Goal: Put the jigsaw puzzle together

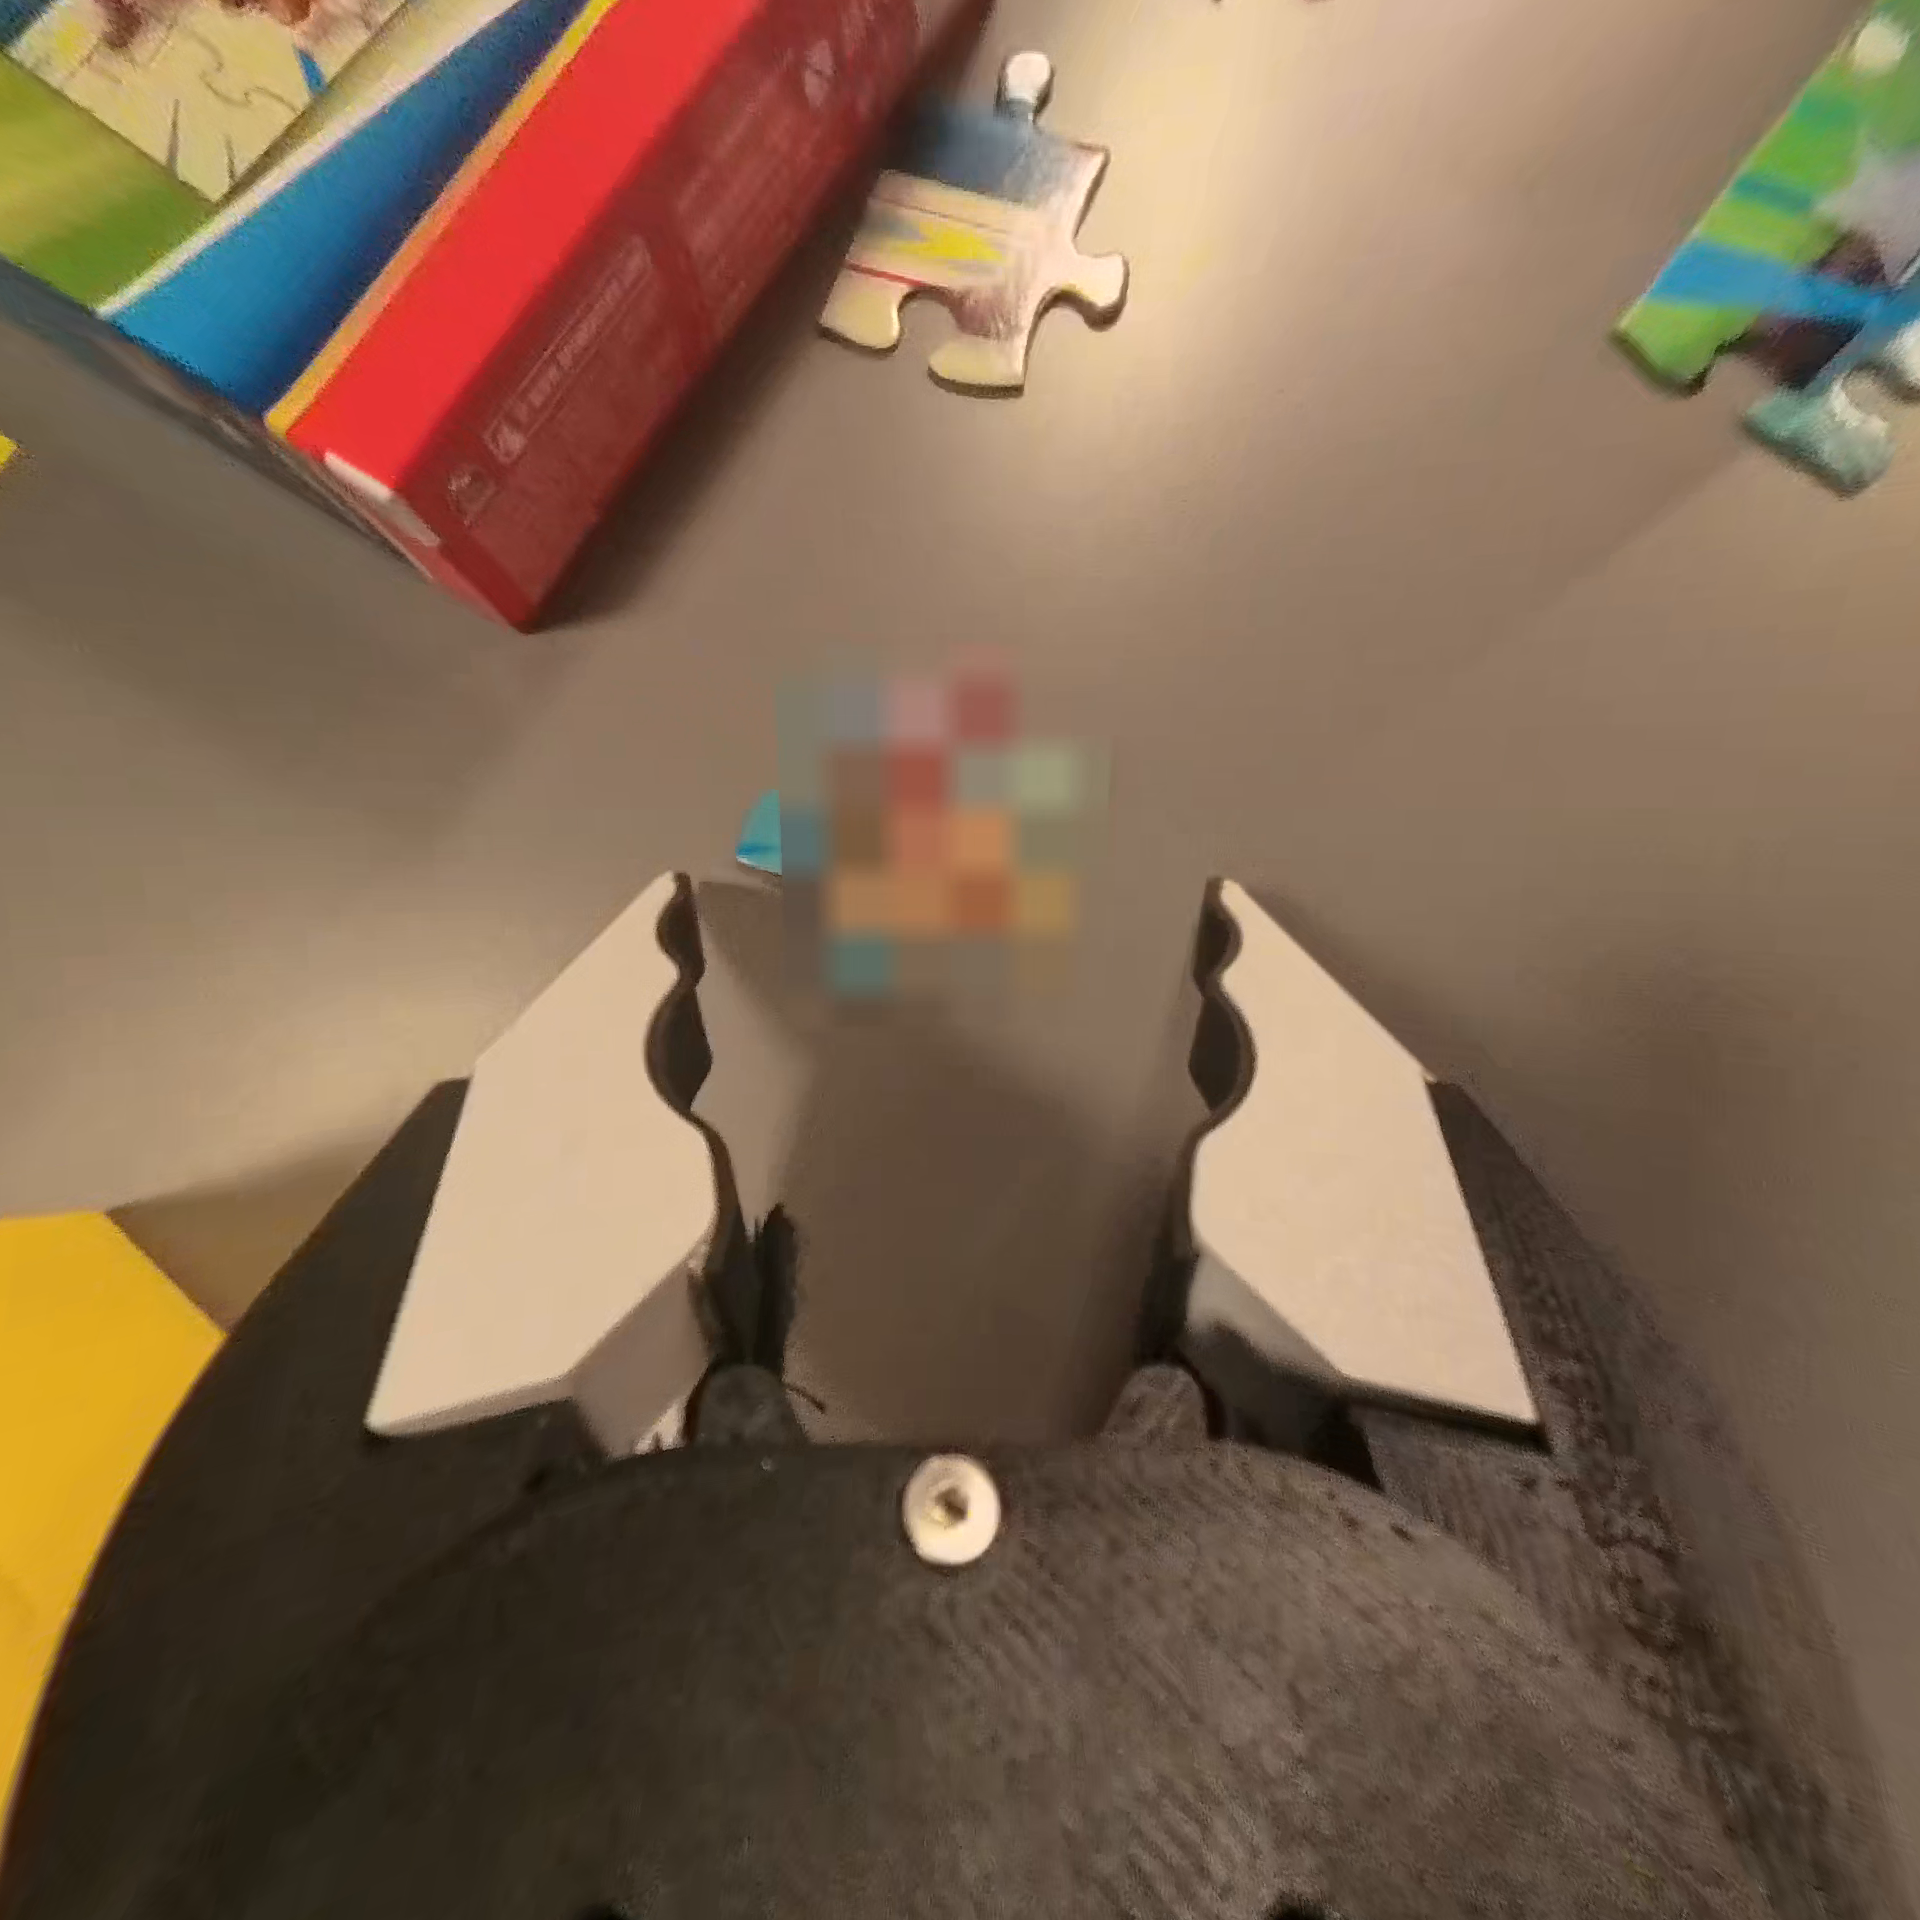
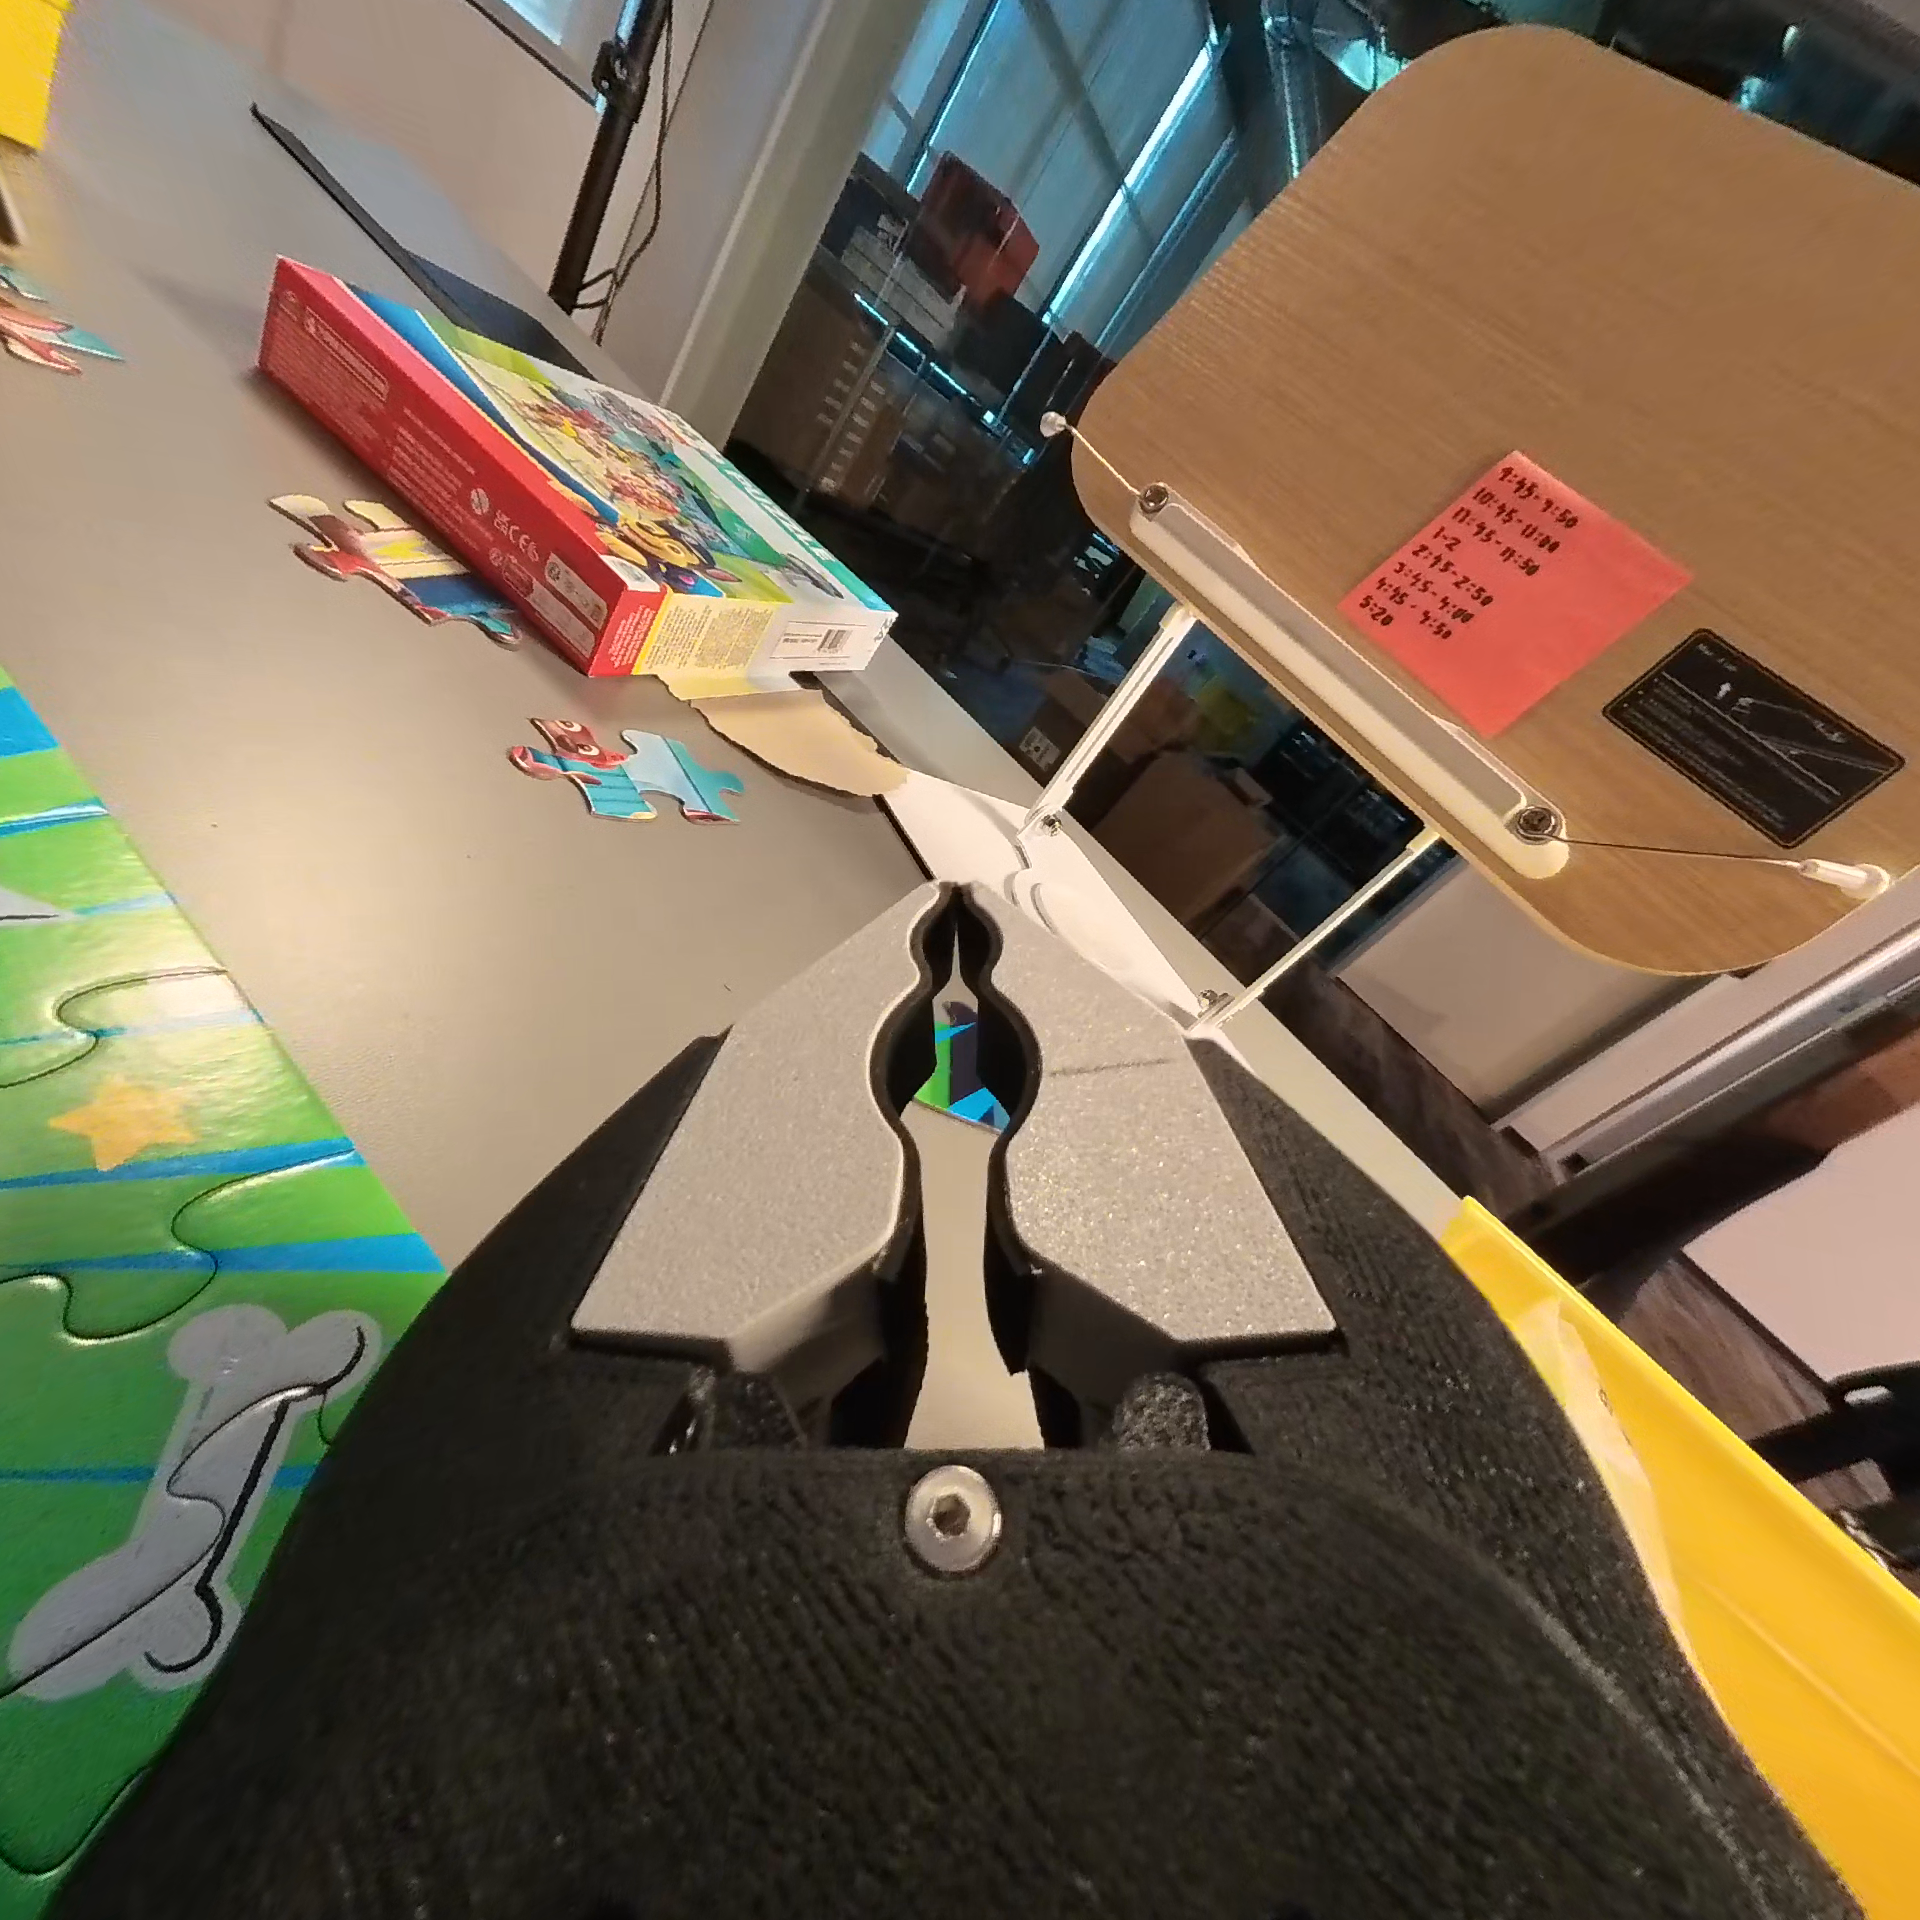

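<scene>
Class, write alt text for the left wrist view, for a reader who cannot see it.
The left gripper hangs open over a grey table, nothing between its pale fingers. Ahead lie a red-sided puzzle box and a loose puzzle piece; joined green pieces sit at the right edge.

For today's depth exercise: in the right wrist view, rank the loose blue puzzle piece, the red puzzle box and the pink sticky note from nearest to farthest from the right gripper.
From the right gripper:
1. Blue puzzle piece, ahead-left on the table.
2. Red puzzle box, farther left.
3. Pink sticky note, on the wooden board beyond the table edge.
</scene>
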A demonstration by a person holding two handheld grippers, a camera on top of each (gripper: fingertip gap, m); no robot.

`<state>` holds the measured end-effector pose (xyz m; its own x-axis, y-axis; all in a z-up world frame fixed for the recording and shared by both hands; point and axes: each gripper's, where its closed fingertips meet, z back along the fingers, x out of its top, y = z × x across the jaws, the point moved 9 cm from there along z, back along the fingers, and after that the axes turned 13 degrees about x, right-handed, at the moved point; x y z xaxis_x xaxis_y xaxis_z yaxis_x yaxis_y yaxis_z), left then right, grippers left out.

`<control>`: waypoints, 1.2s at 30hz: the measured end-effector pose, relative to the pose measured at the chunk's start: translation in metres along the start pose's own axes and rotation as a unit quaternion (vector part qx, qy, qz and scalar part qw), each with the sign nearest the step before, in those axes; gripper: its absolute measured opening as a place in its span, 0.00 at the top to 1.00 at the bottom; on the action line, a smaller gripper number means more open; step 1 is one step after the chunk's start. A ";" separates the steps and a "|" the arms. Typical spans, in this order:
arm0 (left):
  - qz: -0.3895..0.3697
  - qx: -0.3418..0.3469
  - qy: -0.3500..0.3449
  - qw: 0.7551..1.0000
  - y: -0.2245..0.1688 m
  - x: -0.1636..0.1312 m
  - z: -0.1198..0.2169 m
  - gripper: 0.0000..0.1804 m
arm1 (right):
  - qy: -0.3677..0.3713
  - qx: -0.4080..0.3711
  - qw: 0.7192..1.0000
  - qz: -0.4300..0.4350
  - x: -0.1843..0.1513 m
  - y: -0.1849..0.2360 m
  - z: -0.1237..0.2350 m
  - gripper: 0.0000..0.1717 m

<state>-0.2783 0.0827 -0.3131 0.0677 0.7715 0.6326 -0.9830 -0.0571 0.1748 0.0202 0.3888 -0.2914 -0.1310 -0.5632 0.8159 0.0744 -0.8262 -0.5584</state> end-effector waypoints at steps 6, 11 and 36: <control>-0.065 -0.055 0.009 0.996 0.007 0.013 -0.012 0.53 | 0.038 -0.004 0.999 -0.030 -0.008 -0.005 -0.005 1.00; -0.123 -0.099 0.008 0.987 0.009 0.014 -0.010 0.58 | 0.044 -0.012 0.998 -0.035 -0.009 -0.006 -0.005 1.00; -0.079 -0.008 -0.020 0.997 0.006 0.020 -0.009 0.66 | 0.064 -0.025 0.996 -0.062 -0.013 -0.011 -0.005 1.00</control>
<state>-0.2842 0.1037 -0.3058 0.2279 0.7436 0.6286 -0.9622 0.0733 0.2622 0.0162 0.4052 -0.2968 -0.2621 -0.4476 0.8550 -0.0001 -0.8859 -0.4638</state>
